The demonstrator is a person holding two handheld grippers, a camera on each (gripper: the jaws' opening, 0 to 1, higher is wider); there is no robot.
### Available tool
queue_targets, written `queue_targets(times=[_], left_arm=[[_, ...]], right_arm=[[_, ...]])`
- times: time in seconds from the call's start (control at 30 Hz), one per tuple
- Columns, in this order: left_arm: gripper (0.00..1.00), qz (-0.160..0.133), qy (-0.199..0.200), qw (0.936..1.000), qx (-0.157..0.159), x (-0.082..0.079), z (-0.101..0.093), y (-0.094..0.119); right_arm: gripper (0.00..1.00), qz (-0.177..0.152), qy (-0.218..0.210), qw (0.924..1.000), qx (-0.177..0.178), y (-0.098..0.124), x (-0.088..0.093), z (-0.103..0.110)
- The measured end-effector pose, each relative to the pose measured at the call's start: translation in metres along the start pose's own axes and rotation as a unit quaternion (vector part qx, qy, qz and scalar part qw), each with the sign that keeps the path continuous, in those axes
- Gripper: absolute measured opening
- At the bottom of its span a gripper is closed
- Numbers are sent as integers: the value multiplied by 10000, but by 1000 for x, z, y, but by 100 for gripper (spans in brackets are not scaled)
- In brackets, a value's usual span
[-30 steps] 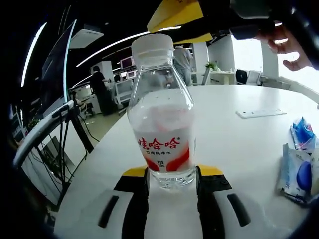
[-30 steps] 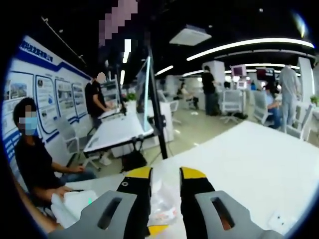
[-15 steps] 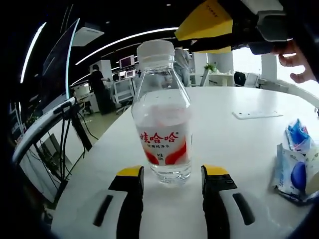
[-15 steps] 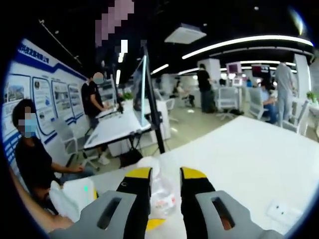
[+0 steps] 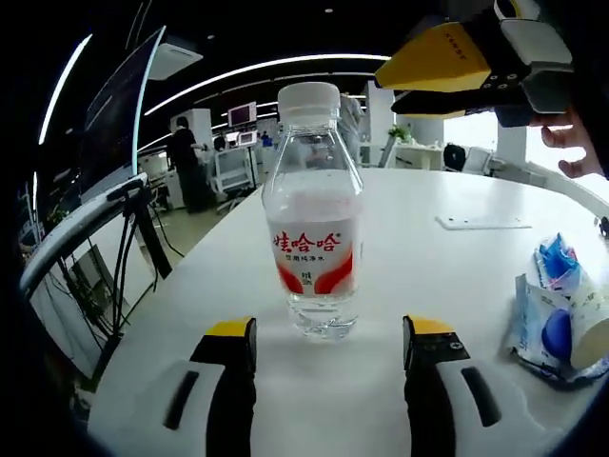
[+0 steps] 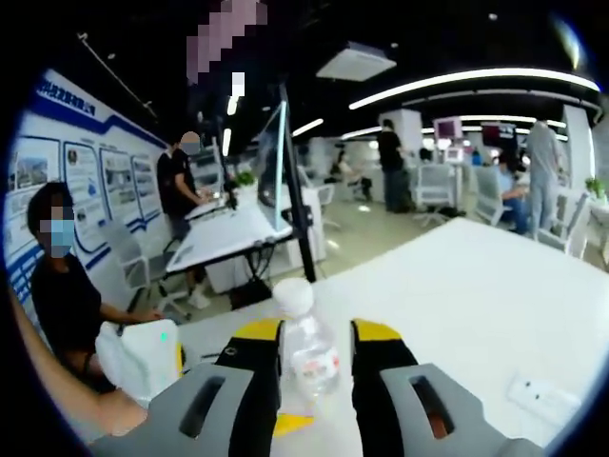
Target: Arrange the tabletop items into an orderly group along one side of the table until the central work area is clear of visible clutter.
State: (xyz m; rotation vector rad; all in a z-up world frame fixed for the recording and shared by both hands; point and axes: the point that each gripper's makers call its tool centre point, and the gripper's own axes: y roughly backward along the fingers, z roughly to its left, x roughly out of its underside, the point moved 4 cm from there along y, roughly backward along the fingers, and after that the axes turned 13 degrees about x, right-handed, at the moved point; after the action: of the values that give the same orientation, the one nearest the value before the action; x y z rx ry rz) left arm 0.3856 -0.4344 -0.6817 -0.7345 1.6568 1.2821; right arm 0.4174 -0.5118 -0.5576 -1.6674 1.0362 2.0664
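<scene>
L gripper (image 5: 328,333) opened, backed off bottle (image 5: 313,214).

Clear water bottle (image 5: 313,243) showing a white cap and a red-and-white label, standing on the white table (image 5: 457,276), blue-and-white packets (image 5: 552,319) lying to the right of the bottle, yellow-tipped black jaws framing the bottle on both sides.

A water bottle (image 5: 314,238) stands upright on the tabletop (image 5: 457,276), just ahead of the left tool (image 5: 328,335), between its spread jaws. Snack packets (image 5: 557,319) lie to its right near the edge. The right tool (image 5: 447,81) hangs above, behind the bottle.
</scene>
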Motion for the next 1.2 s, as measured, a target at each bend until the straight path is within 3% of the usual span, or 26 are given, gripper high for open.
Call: queue_targets(times=[0.5, 1.2], left_arm=[[69, -119, 102, 9999, 30, 3, 0, 16], [80, -212, 61, 9991, 361, 3, -22, 33]], right_arm=[[27, 50, 25, 9999, 118, 13, 15, -1], [31, 60, -271, 9987, 433, 51, 40, -6]])
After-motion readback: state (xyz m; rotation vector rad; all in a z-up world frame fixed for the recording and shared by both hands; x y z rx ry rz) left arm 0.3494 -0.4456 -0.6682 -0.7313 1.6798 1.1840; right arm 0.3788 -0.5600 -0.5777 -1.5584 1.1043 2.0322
